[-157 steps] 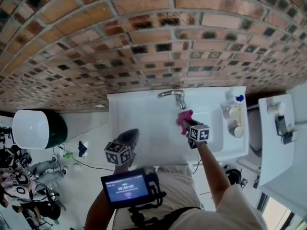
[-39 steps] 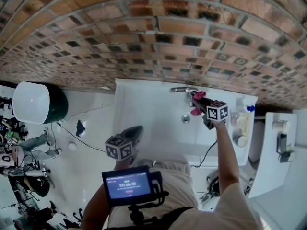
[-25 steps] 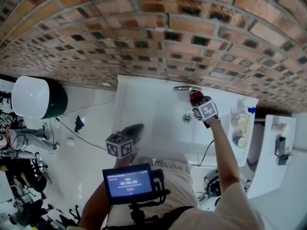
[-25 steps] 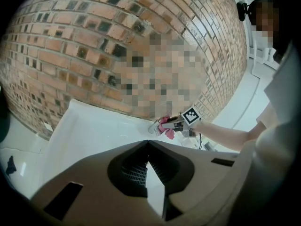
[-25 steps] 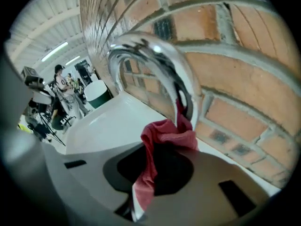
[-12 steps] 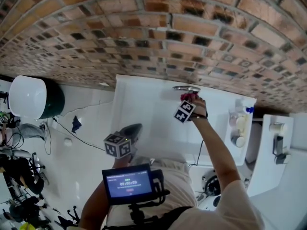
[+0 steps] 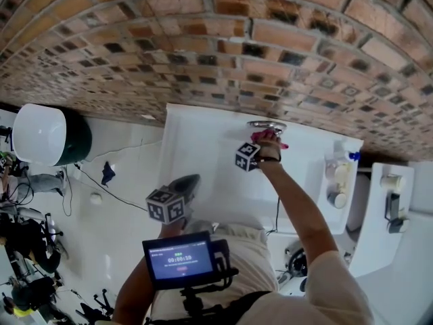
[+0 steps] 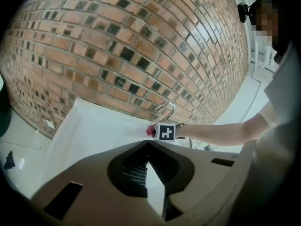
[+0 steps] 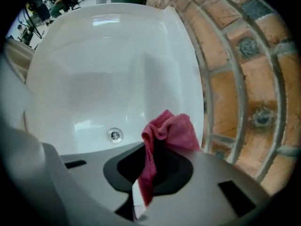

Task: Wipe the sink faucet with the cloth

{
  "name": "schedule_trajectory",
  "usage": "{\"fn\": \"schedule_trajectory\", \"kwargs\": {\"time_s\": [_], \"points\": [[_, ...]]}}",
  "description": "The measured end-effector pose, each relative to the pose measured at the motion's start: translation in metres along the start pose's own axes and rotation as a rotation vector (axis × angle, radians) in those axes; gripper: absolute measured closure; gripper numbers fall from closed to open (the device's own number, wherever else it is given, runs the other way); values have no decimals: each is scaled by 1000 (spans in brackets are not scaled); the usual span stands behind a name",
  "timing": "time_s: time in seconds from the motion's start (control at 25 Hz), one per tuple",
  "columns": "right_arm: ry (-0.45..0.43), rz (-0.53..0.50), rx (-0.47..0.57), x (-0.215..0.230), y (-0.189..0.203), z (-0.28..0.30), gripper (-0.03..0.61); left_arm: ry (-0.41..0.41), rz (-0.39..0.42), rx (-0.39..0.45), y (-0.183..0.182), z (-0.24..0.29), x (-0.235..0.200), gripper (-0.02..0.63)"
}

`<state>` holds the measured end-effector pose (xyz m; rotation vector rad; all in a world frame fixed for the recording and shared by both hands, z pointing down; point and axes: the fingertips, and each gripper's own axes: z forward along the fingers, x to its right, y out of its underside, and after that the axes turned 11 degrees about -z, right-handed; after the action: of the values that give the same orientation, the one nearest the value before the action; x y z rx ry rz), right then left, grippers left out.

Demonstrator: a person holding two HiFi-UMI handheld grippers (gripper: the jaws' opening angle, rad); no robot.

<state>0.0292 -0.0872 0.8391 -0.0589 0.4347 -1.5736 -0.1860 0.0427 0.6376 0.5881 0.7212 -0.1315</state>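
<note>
The chrome faucet [image 7: 266, 124] stands at the back rim of the white sink [image 7: 203, 154], against the brick wall. My right gripper [image 7: 260, 144] is shut on a pink cloth [image 7: 268, 138] and holds it up against the faucet, just below the spout. In the right gripper view the cloth [image 9: 165, 134] hangs bunched between the jaws above the basin and drain [image 9: 114, 134]; the faucet is out of that view. My left gripper [image 7: 184, 185] hangs shut and holding nothing at the sink's front edge. From the left gripper view, the faucet [image 8: 165, 111] arches just behind the cloth [image 8: 151, 131].
Bottles [image 7: 336, 175] stand on the sink's right ledge. A white cabinet [image 7: 389, 208] with small items is at the far right. A white and dark green bin [image 7: 47, 144] sits on the floor to the left, with a cable [image 7: 115, 191] trailing nearby.
My right gripper has carried the cloth leftward from the faucet's right side to just under the spout, its marker cube swinging left. The left gripper has stayed put.
</note>
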Motion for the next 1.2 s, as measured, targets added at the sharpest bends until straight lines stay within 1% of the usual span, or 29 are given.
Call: {"fn": "schedule_trajectory", "kwargs": {"time_s": [0.08, 0.24, 0.32, 0.4, 0.48, 0.56, 0.64, 0.72, 0.8, 0.92, 1.08, 1.12, 1.2], "points": [[-44, -27, 1, -5, -3, -1, 534, -9, -4, 1, 0, -3, -3, 621], [-100, -100, 7, -15, -8, -4, 534, -12, -4, 7, -1, -6, -8, 621], [-123, -139, 59, -21, -18, -8, 534, -16, -6, 8, -1, -7, -10, 621], [-134, -155, 133, -26, -28, -15, 534, -18, -7, 8, -1, -8, -11, 621], [-117, -148, 208, -28, -37, -26, 534, -13, -4, 12, -4, -9, -9, 621], [-57, -126, 299, -25, -45, -43, 534, -7, 0, 17, -7, -10, -7, 621], [14, -60, 412, -21, -49, -69, 534, -2, 3, 21, -8, -11, -6, 621], [60, 66, 532, -20, -48, -99, 532, -4, 9, 20, -9, -13, -7, 621], [52, 252, 647, -29, -43, -120, 532, -1, 10, 14, -7, -13, -7, 621], [-26, 613, 762, -54, -29, -112, 534, 12, 7, 6, -4, -12, -3, 621], [-122, 1072, 820, -75, -4, -69, 534, 13, 27, -18, -1, -9, 4, 621], [-153, 1206, 851, -74, 4, -60, 534, 13, 29, -24, 0, -9, 7, 621], [-219, 1509, 929, -69, 20, -39, 534, 15, 34, -30, 2, -8, 12, 621]]}}
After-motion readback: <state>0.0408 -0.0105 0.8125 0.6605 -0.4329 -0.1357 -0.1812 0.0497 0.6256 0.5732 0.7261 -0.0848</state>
